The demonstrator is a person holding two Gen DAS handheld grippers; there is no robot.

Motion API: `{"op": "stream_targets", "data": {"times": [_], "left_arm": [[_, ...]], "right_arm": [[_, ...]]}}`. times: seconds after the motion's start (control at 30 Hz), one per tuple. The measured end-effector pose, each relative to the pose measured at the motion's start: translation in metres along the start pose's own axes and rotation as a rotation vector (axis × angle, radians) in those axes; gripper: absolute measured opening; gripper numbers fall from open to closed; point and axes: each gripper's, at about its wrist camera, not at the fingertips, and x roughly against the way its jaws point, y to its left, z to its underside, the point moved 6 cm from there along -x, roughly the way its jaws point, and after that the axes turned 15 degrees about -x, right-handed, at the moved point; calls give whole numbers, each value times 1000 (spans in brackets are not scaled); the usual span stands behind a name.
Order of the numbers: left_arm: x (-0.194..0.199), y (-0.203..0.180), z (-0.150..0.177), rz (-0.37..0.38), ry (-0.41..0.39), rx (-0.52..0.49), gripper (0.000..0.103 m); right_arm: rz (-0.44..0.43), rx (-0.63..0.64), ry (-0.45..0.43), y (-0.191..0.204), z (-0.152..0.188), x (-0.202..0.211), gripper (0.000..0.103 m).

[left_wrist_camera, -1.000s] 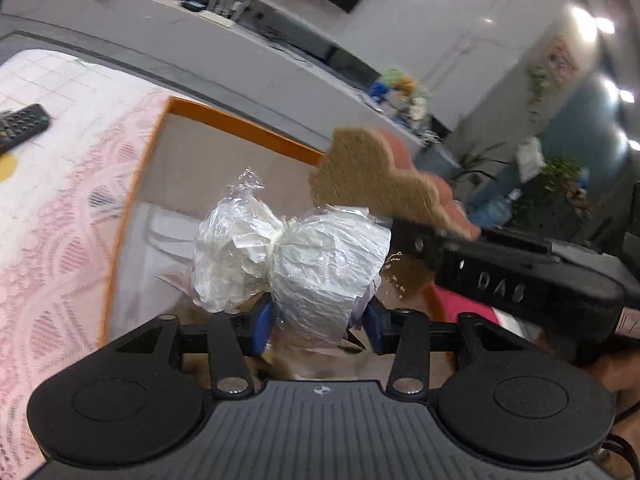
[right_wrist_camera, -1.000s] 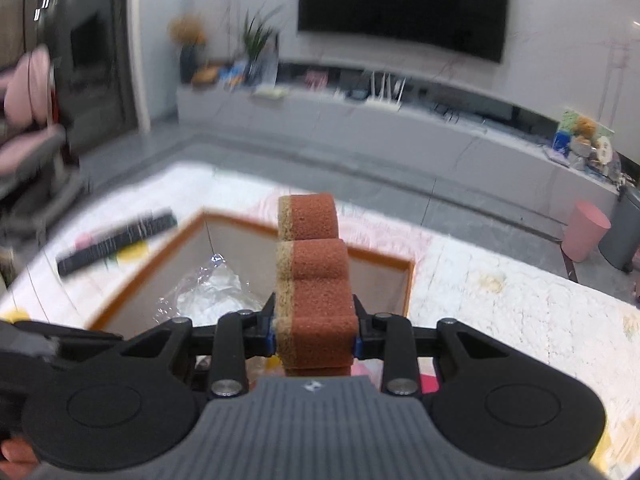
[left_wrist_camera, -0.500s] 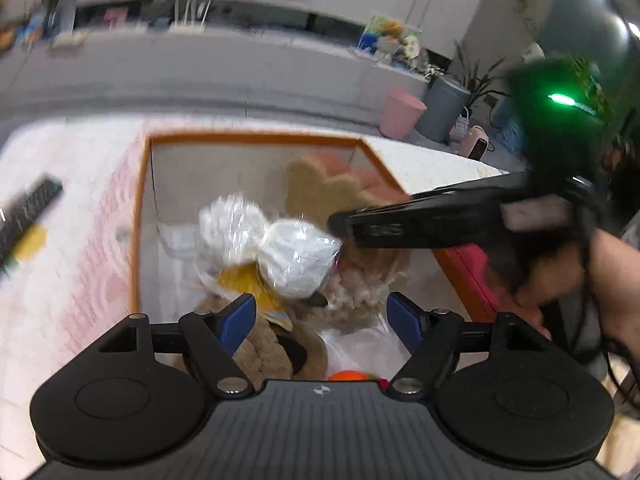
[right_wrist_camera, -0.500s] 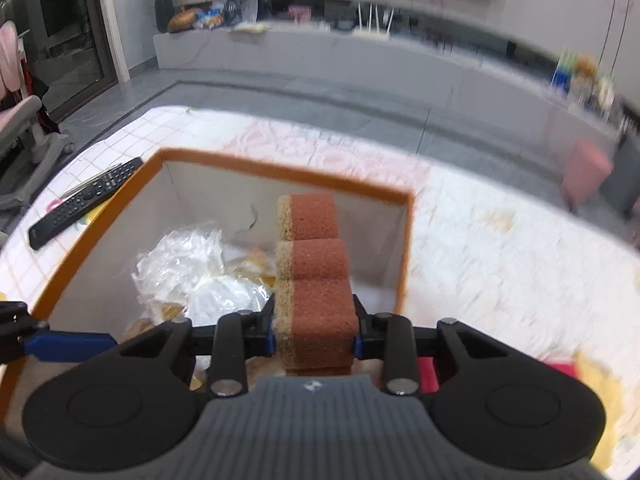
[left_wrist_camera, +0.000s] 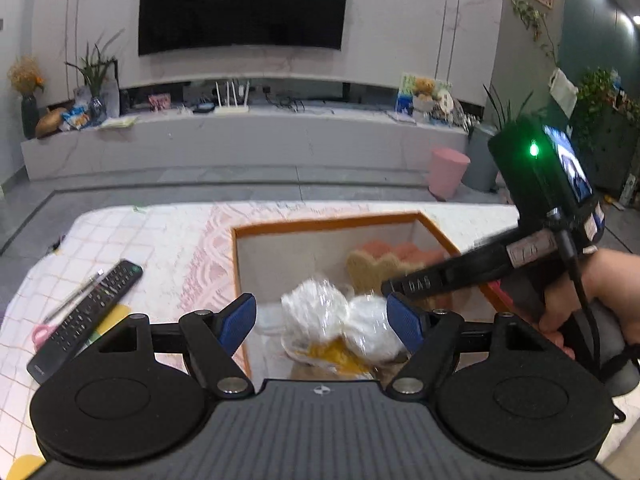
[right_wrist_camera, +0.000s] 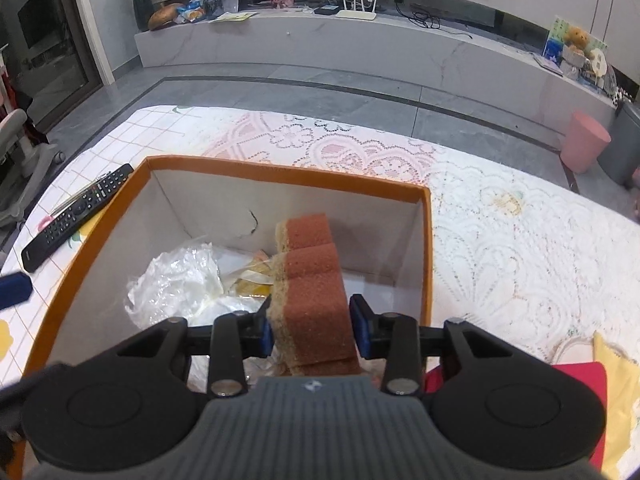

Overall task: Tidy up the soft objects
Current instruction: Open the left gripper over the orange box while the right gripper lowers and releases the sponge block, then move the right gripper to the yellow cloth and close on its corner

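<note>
An orange-rimmed cardboard box (right_wrist_camera: 280, 168) stands on the lace-covered table. A white plastic-wrapped bundle (left_wrist_camera: 316, 308) lies inside it on other soft items. My left gripper (left_wrist_camera: 320, 320) hangs open above the box with nothing between its blue pads; one pad (right_wrist_camera: 14, 290) shows at the right wrist view's left edge. My right gripper (right_wrist_camera: 312, 324) reaches down into the box, its jaws opening around an orange-brown scalloped sponge (right_wrist_camera: 312, 280). The sponge leans to the left, with a thin gap at the right pad. In the left wrist view the sponge (left_wrist_camera: 376, 268) sits by the box's right wall.
A black remote (left_wrist_camera: 88, 312) and a pen lie on the cloth left of the box. Red cloth (right_wrist_camera: 580, 380) and yellow cloth (right_wrist_camera: 616, 380) lie right of it. A person's hand (left_wrist_camera: 600, 292) holds the right gripper's handle. A pink bin (left_wrist_camera: 448, 174) stands on the floor beyond.
My left gripper let go of the white bundle, which dropped into the box, and the gripper rose and rolled level. My right gripper came down into the box, and the sponge now leans.
</note>
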Motion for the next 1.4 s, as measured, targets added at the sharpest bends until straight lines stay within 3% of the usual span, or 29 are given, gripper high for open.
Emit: {"op": "stream_targets", "data": {"times": [0.13,0.23,0.5,0.77,0.83,0.97,1.07,1.17,1.3,1.4], "left_arm": [[5,7,-3,-26,-31,16,88],[7,16,-4,-30,-43,64,88],[21,40,-8,-60,-70,107,88],[31,26,-15,-60,-114,82,92],[36,15,-18,-60,-124,59,92],[44,-25,-23,-7,-112,-81,92],[53,-56,-28,46,-118,-91,92],[60,-89,-30,49,-122,-136,92],[67,-137,-27,59,-171,-214,92],[71,-172,-21,131,-225,-240,92]], "right_arm": [[-11,-16,13,-1,1,4,49],[-80,-41,60,0,4,8,55],[-123,-80,34,1,5,35,56],[-165,-63,-60,-4,-1,89,56],[-173,-54,-83,-10,0,104,56],[-163,-36,-142,-39,6,137,60],[-81,-30,-220,-70,17,161,68],[-34,-9,-282,-100,36,183,69],[21,-56,-280,-150,61,199,75],[68,-109,-261,-190,75,207,77]]}}
